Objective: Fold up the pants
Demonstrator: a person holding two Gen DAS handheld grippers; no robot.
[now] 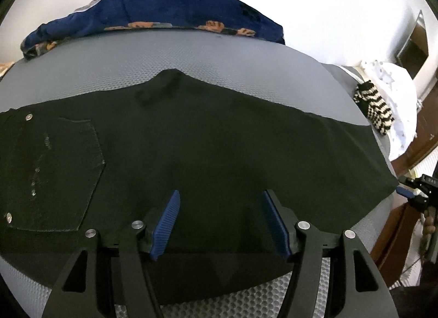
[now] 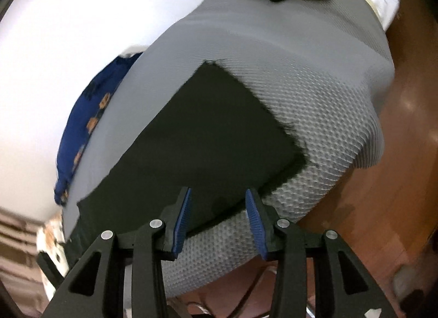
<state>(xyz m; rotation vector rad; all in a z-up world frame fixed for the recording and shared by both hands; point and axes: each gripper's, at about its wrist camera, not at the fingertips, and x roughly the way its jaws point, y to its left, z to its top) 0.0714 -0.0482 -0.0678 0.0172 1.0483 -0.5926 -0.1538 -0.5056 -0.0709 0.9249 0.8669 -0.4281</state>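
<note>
The pants [image 1: 197,153] lie flat and dark on the grey textured mat [image 1: 137,63], and both grippers stand over them with nothing held. The left gripper [image 1: 220,222] has its blue pads [image 1: 167,225] spread apart above the near edge of the cloth, clear of it as far as the view shows; the right gripper [image 2: 219,219] is likewise parted and empty, its left pad over the black fabric and its right pad over bare mat, the garment's near edge running between them. Outward from the left jaws, a back pocket [image 1: 52,175] with rivets sits at about nine o'clock, and the legs run off toward three o'clock. From the right wrist the hem end [image 2: 262,115], frayed along its edge, lies at about one o'clock from the jaws, squared off and lying neatly. I judge that the pants are already folded lengthwise, leg upon leg, with the crosswise folds still to do: hem toward waistband. Farther out, a blue patterned cloth [image 1: 153,14] bunches at twelve o'clock along the far side of the mat, and a black-and-cream striped knit [image 1: 375,110] rests at two o'clock on something white.
</note>
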